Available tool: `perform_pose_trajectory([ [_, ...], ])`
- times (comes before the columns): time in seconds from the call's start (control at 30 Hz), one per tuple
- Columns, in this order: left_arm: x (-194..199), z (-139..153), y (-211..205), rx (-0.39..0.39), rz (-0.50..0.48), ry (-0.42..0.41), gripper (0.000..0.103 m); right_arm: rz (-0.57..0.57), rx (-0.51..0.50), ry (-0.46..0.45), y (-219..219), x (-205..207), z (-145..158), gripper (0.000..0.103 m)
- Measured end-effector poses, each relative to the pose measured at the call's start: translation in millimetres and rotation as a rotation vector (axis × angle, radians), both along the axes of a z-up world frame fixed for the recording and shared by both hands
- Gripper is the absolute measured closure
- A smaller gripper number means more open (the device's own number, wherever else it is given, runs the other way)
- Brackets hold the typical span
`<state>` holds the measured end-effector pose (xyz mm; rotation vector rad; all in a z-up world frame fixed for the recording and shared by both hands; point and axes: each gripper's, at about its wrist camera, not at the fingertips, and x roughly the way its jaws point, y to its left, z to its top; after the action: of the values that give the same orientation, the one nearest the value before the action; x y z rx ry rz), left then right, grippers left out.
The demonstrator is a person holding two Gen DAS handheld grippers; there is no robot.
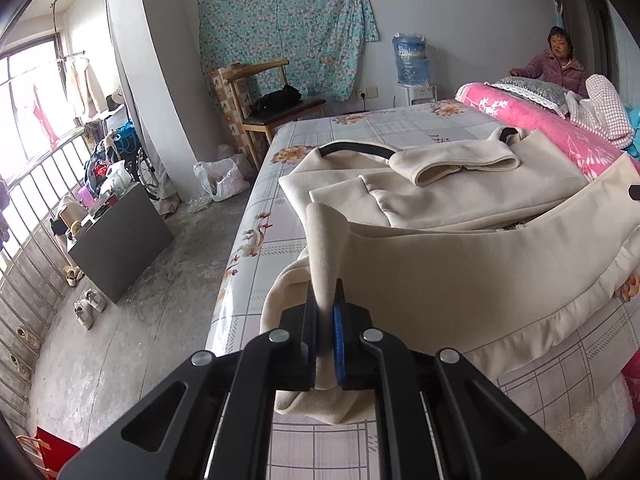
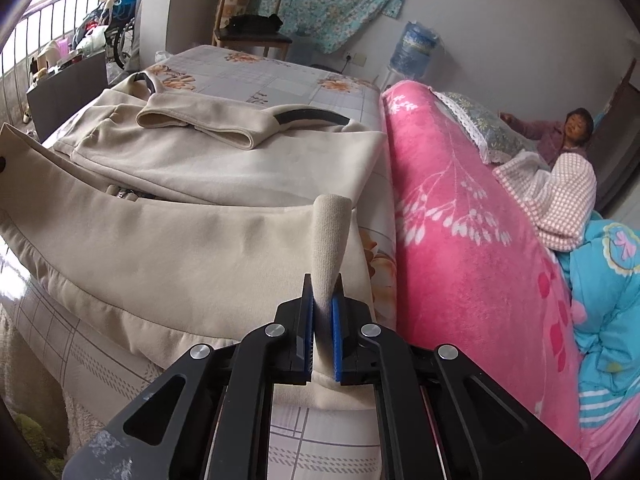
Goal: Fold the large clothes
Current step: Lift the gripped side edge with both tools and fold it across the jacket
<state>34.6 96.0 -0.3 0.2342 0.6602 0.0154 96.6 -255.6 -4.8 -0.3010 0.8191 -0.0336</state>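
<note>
We find the cream garment (image 1: 460,208) lying across the bed (image 1: 384,120), on its floral checked sheet, with the near hem lifted off the surface and stretched between the two claws. A sleeve is folded across its upper part, and a dark trim shows at the collar.

The left gripper (image 1: 325,312) is clenched on a bunched corner of the hem; the fabric rises as a pinched fold between the blue pads. The right gripper (image 2: 323,304) is likewise clamped on the opposite corner, jaws nearly closed with only cloth between them.

Just beside the garment we note a pink blanket (image 2: 460,208) along the bed's side. A water bottle (image 1: 412,58) stands on a dispenser near the wall. A white plastic bag (image 1: 218,178) sits on the floor; its contents cannot be made out. A wooden chair (image 1: 272,104) carries a dark item.
</note>
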Motion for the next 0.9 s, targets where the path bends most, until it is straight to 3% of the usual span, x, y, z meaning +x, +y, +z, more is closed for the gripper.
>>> perform_pose_trajectory([
  [0.43, -37, 55, 0, -0.057, 0.011, -0.169, 0.098, -0.012, 0.102, -0.174, -13, -37, 41, 0.099],
  [0.67, -7, 78, -1, -0.038, 0.009, -0.223, 0.098, -0.004, 0.118, -0.25, -15, -15, 67, 0.099],
  [0.9, 44, 90, -4, 0.024, 0.003, -0.265, 0.098, 0.018, 0.104, -0.303, -14, 35, 88, 0.099],
])
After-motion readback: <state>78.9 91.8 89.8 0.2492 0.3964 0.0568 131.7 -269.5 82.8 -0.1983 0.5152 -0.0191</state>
